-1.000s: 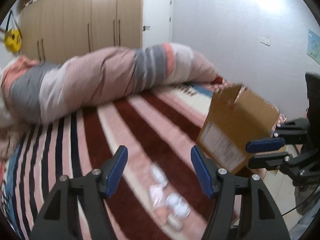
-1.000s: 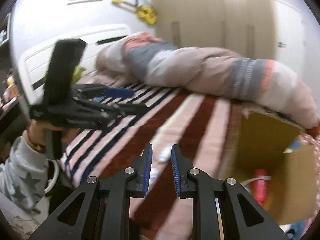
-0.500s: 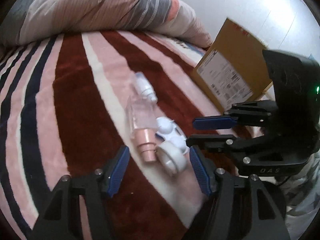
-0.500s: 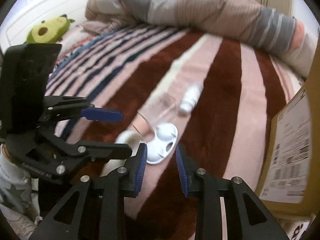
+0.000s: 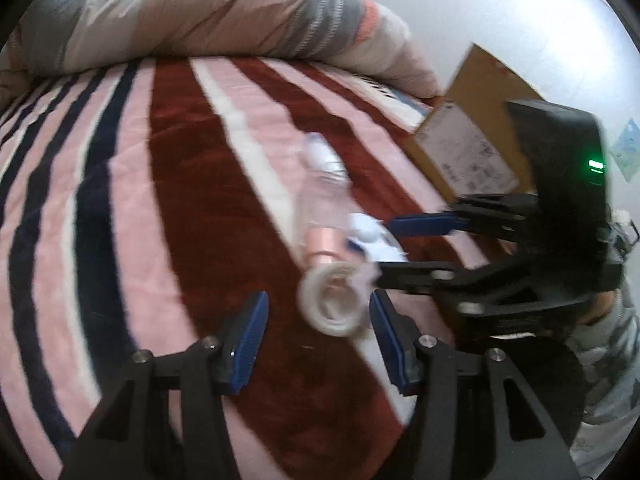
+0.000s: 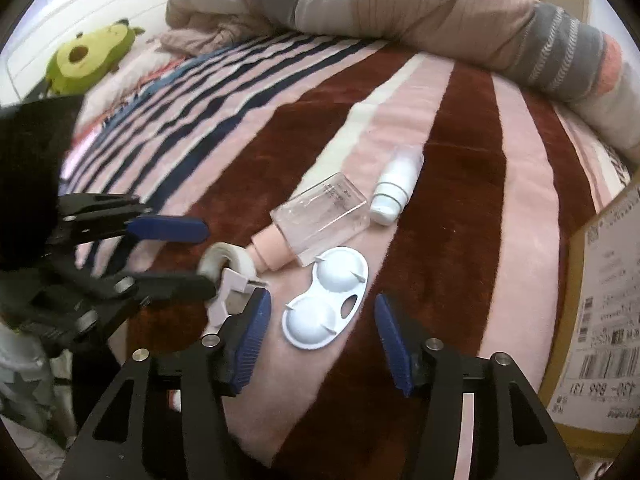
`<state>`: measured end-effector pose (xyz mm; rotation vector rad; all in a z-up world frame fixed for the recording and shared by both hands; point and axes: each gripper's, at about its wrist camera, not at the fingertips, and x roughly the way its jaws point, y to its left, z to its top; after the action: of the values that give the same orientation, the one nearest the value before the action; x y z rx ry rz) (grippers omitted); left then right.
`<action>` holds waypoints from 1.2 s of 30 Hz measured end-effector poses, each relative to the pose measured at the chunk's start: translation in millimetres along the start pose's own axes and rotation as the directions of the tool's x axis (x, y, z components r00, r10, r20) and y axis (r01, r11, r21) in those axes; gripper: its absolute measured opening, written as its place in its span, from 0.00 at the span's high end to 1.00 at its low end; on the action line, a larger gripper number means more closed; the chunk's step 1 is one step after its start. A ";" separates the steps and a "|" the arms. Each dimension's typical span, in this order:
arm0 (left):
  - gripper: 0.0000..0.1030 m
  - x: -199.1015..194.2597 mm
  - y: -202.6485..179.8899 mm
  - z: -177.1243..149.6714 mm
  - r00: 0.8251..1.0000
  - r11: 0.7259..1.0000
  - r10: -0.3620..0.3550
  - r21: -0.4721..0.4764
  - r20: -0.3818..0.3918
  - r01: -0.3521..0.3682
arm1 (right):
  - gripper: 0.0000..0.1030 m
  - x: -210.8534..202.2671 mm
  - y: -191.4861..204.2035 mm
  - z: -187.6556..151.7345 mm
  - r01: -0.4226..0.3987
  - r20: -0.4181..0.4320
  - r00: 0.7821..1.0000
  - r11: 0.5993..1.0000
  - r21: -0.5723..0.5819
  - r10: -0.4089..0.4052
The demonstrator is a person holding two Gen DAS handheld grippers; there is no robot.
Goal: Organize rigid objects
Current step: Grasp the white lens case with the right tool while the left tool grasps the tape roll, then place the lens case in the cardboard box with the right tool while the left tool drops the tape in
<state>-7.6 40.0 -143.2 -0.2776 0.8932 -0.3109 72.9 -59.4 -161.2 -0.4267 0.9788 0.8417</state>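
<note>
The white two-cup plastic lens case [image 6: 326,303] lies on the striped pink-and-maroon blanket [image 6: 460,168] at 12 o'clock between the right gripper [image 6: 322,322]'s part-open, just-widening, empty jaws, long axis toward 1 o'clock.

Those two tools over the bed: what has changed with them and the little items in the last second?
Both tools have come down close to the items. The right tool was shut and its jaws have just been opening, now straddling the white case without touching it. The left tool has just been narrowing around the tape roll, not yet gripping. The bottle, small white bottle and box stayed put.
</note>
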 end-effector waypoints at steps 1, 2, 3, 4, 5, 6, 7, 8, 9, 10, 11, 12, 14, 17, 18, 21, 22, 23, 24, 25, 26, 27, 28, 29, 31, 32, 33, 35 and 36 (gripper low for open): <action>0.52 0.5 -3.8 0.2 1.000 1.000 -0.006 0.009 -0.002 0.006 | 0.52 3.4 -0.2 0.6 0.010 -0.008 1.000 1.000 0.000 -0.010; 0.52 0.7 -8.5 -0.4 1.000 1.000 -0.006 0.019 -0.003 0.007 | 0.58 5.0 -1.1 0.4 0.016 -0.013 1.000 1.000 0.001 -0.016; 0.52 1.0 -11.4 -1.0 1.000 1.000 -0.003 0.025 -0.003 0.003 | 0.70 5.0 -2.5 0.0 0.022 -0.012 1.000 1.000 0.000 -0.022; 0.52 2.4 -13.8 -0.9 1.000 1.000 0.001 0.029 -0.006 -0.001 | 0.71 4.0 -3.6 -0.9 0.034 -0.012 0.999 0.999 -0.002 -0.034; 0.52 5.2 -16.0 -0.6 1.000 0.999 0.012 0.031 -0.008 -0.011 | 0.71 1.6 -5.3 -2.5 0.048 -0.008 0.999 0.999 -0.005 -0.048; 0.52 8.0 -17.2 -0.2 1.000 0.999 0.024 0.033 -0.012 -0.024 | 0.71 -0.3 -7.2 -4.0 0.058 -0.006 0.998 0.998 -0.007 -0.058; 0.52 11.9 -18.6 0.3 0.999 0.999 0.038 0.034 -0.016 -0.037 | 0.71 -1.9 -8.6 -5.5 0.067 -0.006 0.998 0.998 -0.008 -0.067; 0.52 14.4 -19.4 0.4 0.999 0.998 0.053 0.032 -0.014 -0.052 | 0.71 -3.4 -10.1 -7.5 0.077 -0.006 0.997 0.997 -0.009 -0.077; 0.52 16.7 -20.7 0.6 0.997 0.997 0.076 0.031 -0.008 -0.076 | 0.71 -5.3 -11.8 -10.4 0.091 -0.006 0.996 0.996 -0.008 -0.091; 0.52 18.0 -21.1 0.7 0.996 0.995 0.092 0.032 -0.003 -0.092 | 0.71 -5.8 -14.3 -12.2 0.095 -0.008 0.995 0.996 -0.006 -0.095; 0.52 20.0 -22.1 0.9 0.994 0.993 0.110 0.032 0.001 -0.110 | 0.71 -5.5 -16.2 -13.4 0.094 -0.010 0.996 0.996 0.001 -0.094; 0.54 22.0 -22.7 0.7 0.993 0.992 0.121 0.032 -0.001 -0.121 | 0.70 -5.0 -18.0 -14.1 0.092 -0.010 0.996 0.996 0.010 -0.091; 0.61 23.4 -23.7 -0.1 0.988 0.988 0.151 0.044 -0.005 -0.151 | 0.70 -3.1 -20.7 -14.1 0.089 -0.004 0.996 0.996 0.018 -0.089; 0.61 19.2 -23.5 -0.6 0.989 0.988 0.148 0.054 -0.010 -0.147 | 0.70 0.1 -20.4 -11.3 0.097 0.010 0.995 0.995 0.005 -0.097; 0.61 16.6 -23.2 -0.9 0.989 0.988 0.148 0.055 -0.007 -0.147 | 0.71 1.0 -21.0 -9.9 0.098 0.014 0.995 0.995 0.006 -0.098; 0.61 -0.1 -21.1 -0.5 0.986 0.984 0.164 0.067 0.019 -0.165 | 0.73 -1.4 -18.8 -7.7 0.115 0.033 0.993 0.993 -0.006 -0.114; 0.61 -5.2 -21.3 0.2 0.986 0.983 0.167 0.067 0.027 -0.168 | 0.73 -4.7 -16.5 -7.3 0.121 0.043 0.992 0.993 -0.019 -0.120; 0.61 -13.4 -20.5 2.9 0.985 0.983 0.171 0.065 0.040 -0.173 | 0.73 -9.3 -14.8 -6.4 0.119 0.053 0.992 0.993 -0.026 -0.118; 0.61 -20.9 -20.8 6.1 0.983 0.982 0.175 0.066 0.054 -0.178 | 0.73 -13.3 -14.1 -5.5 0.113 0.062 0.992 0.993 -0.028 -0.111; 0.61 -29.1 -22.6 9.9 0.981 0.980 0.180 0.070 0.070 -0.185 | 0.73 -22.9 -11.9 -3.6 0.098 0.083 0.992 0.995 -0.027 -0.095; 0.61 -38.9 -25.2 15.2 0.978 0.978 0.185 0.078 0.091 -0.192 | 0.73 -31.9 -10.0 -1.7 0.087 0.104 0.991 0.996 -0.030 -0.084; 0.61 -47.6 -29.0 20.1 0.976 0.976 0.189 0.087 0.110 -0.198 | 0.73 -38.8 -7.9 -0.4 0.084 0.121 0.990 0.996 -0.032 -0.079; 0.61 -56.5 -33.4 26.1 0.973 0.974 0.189 0.097 0.130 -0.203 | 0.73 -54.3 -4.9 2.4 0.078 0.157 0.985 0.996 -0.037 -0.071; 0.61 -66.6 -39.5 33.6 0.970 0.973 0.187 0.109 0.153 -0.204 | 0.73 -67.4 -2.7 4.5 0.070 0.186 0.981 0.997 -0.041 -0.061; 0.61 -83.4 -51.4 48.5 0.964 0.969 0.179 0.134 0.195 -0.207 | 0.73 -94.1 0.7 7.7 0.057 0.245 0.968 0.997 -0.043 -0.045; 0.61 -91.7 -60.2 58.1 0.961 0.967 0.172 0.150 0.218 -0.207 | 0.73 -112.6 0.4 8.6 0.054 0.284 0.958 0.998 -0.044 -0.039; 0.61 -98.3 -67.6 66.6 0.958 0.965 0.162 0.164 0.236 -0.204 | 0.73 -128.3 -0.1 9.4 0.057 0.317 0.948 0.997 -0.046 -0.039; 0.61 -109.0 -85.9 86.0 0.955 0.964 0.125 0.195 0.269 -0.181 | 0.73 -154.1 -3.7 8.1 0.075 0.368 0.928 0.996 -0.045 -0.053; 0.61 -112.0 -97.4 96.4 0.954 0.962 0.101 0.216 0.283 -0.166 | 0.73 -168.2 -8.4 7.1 0.089 0.394 0.917 0.995 -0.039 -0.066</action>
<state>-11.4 2.9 29.8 -0.0337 0.5949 -0.2431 35.0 -131.7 -13.7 -0.3247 0.5634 0.8438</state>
